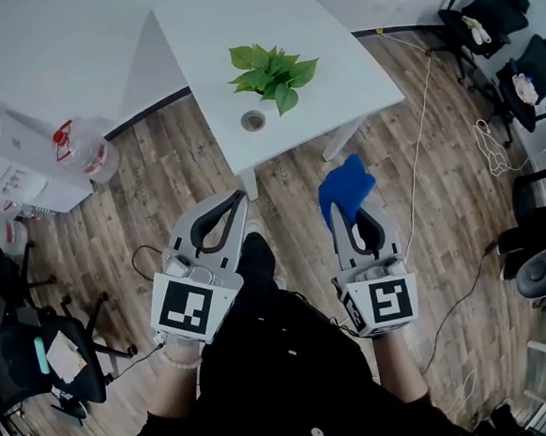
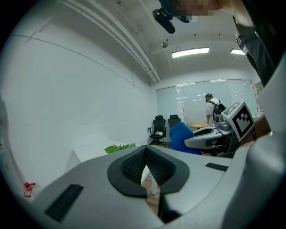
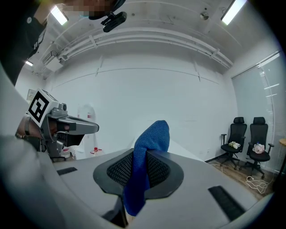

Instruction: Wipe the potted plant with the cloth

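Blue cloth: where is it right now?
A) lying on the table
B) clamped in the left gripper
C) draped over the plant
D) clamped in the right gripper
D: the blue cloth is pinched between the fingers of the right gripper, sticking up past them.

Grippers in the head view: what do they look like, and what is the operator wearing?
The left gripper and right gripper match. Both have light grey shells and tapered jaws lined with black ribbed pads. Each carries a white cube with black square markers at the rear. The person wears a dark top.
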Tool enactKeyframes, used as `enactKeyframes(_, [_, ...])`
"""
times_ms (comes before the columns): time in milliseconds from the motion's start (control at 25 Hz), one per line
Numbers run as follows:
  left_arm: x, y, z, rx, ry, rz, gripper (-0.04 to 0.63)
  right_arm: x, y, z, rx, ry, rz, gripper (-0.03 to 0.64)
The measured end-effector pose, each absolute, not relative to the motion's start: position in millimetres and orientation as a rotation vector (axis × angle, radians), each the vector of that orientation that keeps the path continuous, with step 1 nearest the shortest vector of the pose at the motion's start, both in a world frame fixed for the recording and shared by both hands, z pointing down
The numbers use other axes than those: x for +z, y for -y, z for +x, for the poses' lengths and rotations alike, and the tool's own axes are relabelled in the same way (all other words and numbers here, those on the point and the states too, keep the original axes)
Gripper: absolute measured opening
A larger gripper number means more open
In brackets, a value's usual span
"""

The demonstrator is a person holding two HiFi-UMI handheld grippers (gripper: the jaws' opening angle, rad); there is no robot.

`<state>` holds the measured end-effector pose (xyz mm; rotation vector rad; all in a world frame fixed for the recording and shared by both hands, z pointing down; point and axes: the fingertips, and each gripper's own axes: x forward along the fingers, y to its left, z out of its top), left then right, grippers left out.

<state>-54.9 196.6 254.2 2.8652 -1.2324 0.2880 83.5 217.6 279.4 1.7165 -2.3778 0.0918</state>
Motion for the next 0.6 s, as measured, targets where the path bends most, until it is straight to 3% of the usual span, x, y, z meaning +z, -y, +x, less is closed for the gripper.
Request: enactKeyframes(600, [258.7,-74.9,-40.3,0.278,1.168,2.876,0.012,275.1,-100.6,95.7,0.082,2.327,1.738,0.084])
